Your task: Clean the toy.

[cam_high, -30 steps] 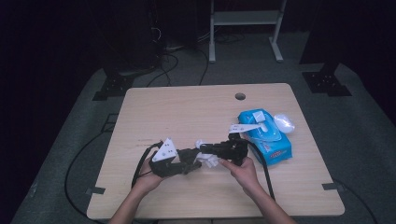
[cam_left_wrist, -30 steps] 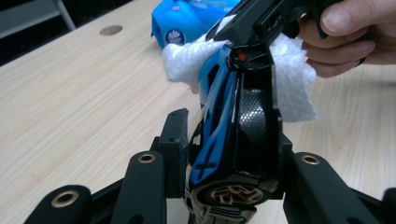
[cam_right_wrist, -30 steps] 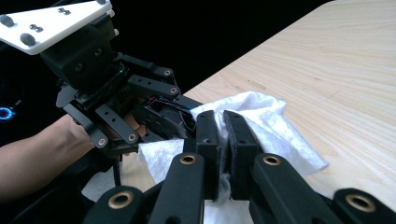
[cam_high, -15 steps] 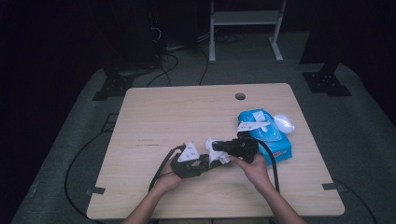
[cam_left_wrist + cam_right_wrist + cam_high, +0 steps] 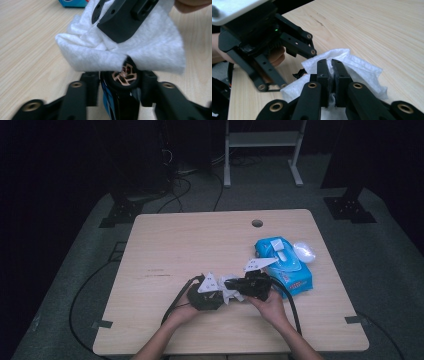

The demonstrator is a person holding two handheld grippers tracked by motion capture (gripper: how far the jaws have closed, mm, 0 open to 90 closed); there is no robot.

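Wipe [image 5: 352, 67] pinched in the closed right gripper [image 5: 331, 75], white folds spilling to either side of its jaws and resting on the table [image 5: 387, 25]. Small dark toy car [image 5: 122, 85] clamped in the left gripper [image 5: 122, 87], copper-spoked wheel facing up just below the wipe [image 5: 150, 50], seen in the left gripper view. From the high view, both grippers [image 5: 227, 292] nose to nose, blue wipe pack [image 5: 285, 265] just beyond the right one.
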